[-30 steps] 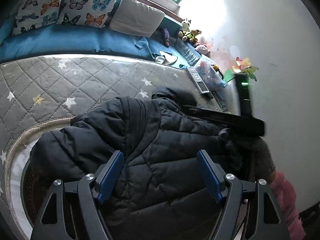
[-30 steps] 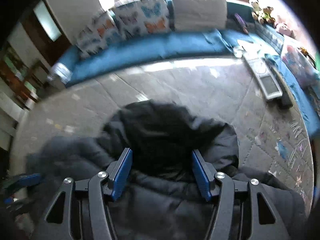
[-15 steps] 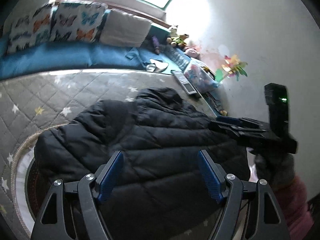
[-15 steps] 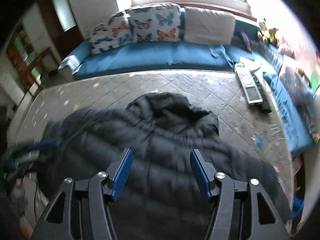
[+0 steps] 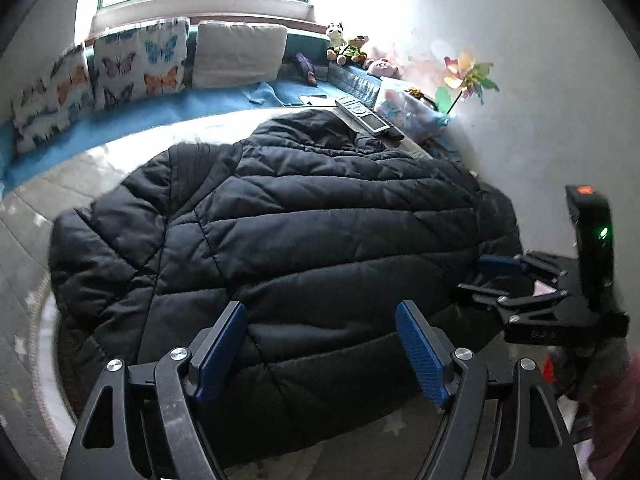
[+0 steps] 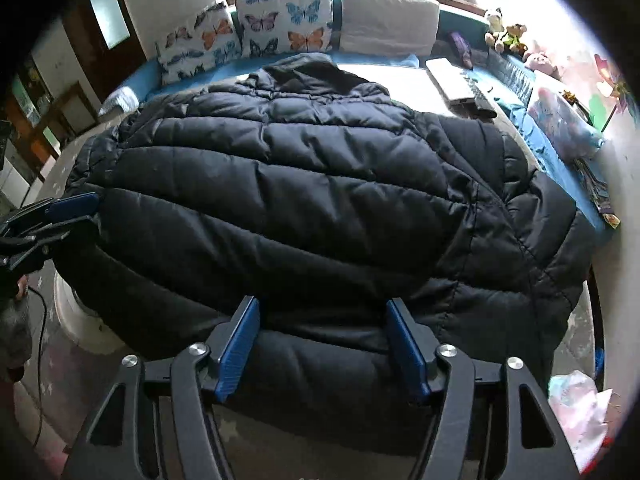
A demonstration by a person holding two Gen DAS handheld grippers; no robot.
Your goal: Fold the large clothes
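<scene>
A black quilted puffer jacket [image 5: 304, 232] lies spread out, back up, on a grey star-print mat [image 5: 24, 248], with its hood toward the blue bench. My left gripper [image 5: 320, 312] hovers open over the near hem with nothing pinched. In the right wrist view the jacket [image 6: 312, 184] fills the frame. My right gripper [image 6: 323, 304] hangs above the hem with its jaws opening; the cloth lies under the fingers, not pressed between the pads. Each gripper also shows in the other's view: the right gripper [image 5: 500, 276] at the jacket's right side, the left gripper [image 6: 60, 212] at its left side.
Butterfly pillows [image 6: 284, 24] and a white pillow [image 6: 388, 20] line the blue bench [image 5: 132, 116] at the back. A remote [image 5: 362, 114], plush toys [image 5: 348, 46] and a pinwheel [image 5: 466, 76] sit near the white wall on the right. A cable [image 6: 40, 360] hangs at the left.
Both grippers have drawn back from the hood end toward the near hem, so the whole jacket now shows. The right gripper's jaws stand wider than before.
</scene>
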